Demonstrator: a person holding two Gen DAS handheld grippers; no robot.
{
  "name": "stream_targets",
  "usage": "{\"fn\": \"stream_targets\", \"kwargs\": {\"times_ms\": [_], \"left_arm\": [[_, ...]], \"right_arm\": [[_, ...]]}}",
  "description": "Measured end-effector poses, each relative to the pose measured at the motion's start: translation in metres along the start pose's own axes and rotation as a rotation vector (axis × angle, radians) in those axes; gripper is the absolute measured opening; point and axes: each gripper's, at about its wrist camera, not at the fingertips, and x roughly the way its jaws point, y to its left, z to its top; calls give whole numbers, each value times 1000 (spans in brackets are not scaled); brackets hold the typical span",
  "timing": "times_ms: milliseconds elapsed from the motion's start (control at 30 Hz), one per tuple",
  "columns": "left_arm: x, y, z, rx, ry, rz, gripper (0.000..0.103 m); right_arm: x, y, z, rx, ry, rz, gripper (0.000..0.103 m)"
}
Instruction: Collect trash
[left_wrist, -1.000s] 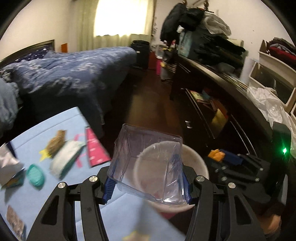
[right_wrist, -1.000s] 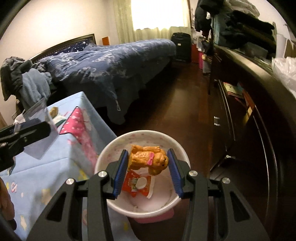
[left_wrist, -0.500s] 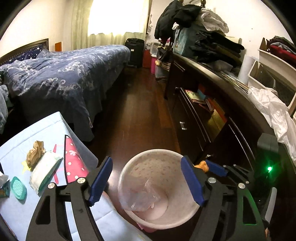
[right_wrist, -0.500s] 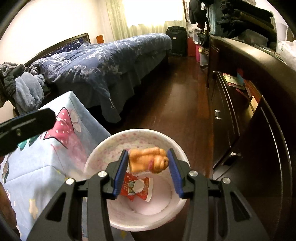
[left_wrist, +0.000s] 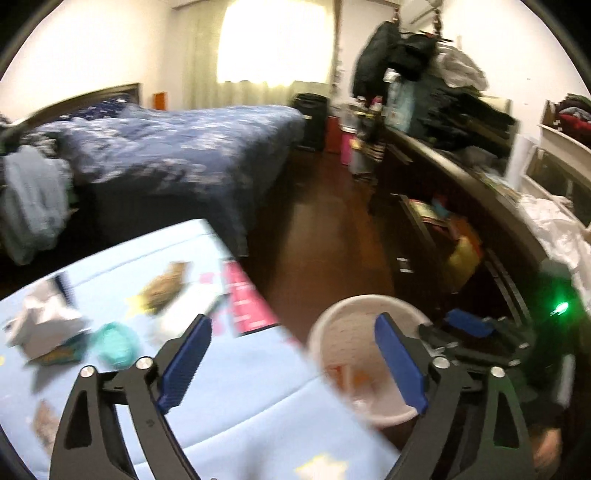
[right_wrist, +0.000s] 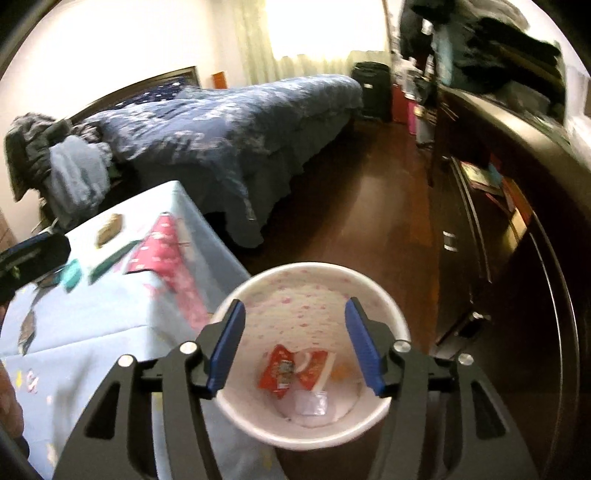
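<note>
1. The counter (left_wrist: 110, 398) still carried scraps, including a teal piece (left_wrist: 112, 343).
2. The bin (right_wrist: 310, 435) now held red wrappers (right_wrist: 291, 369) and the clear tub.
3. Right gripper (right_wrist: 295, 347): jaws opening, empty; the toy had dropped.
4. Left gripper (left_wrist: 291, 365): jaws opening, empty, swinging back toward the scraps.

No lettering comes through anywhere. The red wrappers (right_wrist: 293, 371) lying in the bin (right_wrist: 258, 430) carry print, but it's too blurred to make out. Same with the pink patch on the tablecloth (left_wrist: 243, 402) and the books (left_wrist: 428, 210) on the dark shelf: colour only, nothing anyone could read.
</note>
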Motion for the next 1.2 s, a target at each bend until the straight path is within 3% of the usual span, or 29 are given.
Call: {"fn": "stream_targets", "kwargs": {"times_ms": [333, 533, 733, 967, 1200], "left_arm": [[-34, 146, -25, -182, 9, 301, 94], [-24, 205, -31, -268, 35, 365, 99], [3, 229, -27, -360, 69, 368, 99], [29, 235, -16, -357, 78, 462, 99], [39, 248, -13, -428, 95, 446, 99]], "right_arm": [[-13, 123, 14, -229, -21, 167, 66], [-1, 180, 24, -329, -16, 220, 66], [7, 210, 33, -365, -22, 261, 66], [16, 218, 42, -388, -23, 272, 66], [33, 215, 51, -374, -1, 275, 66]]}}
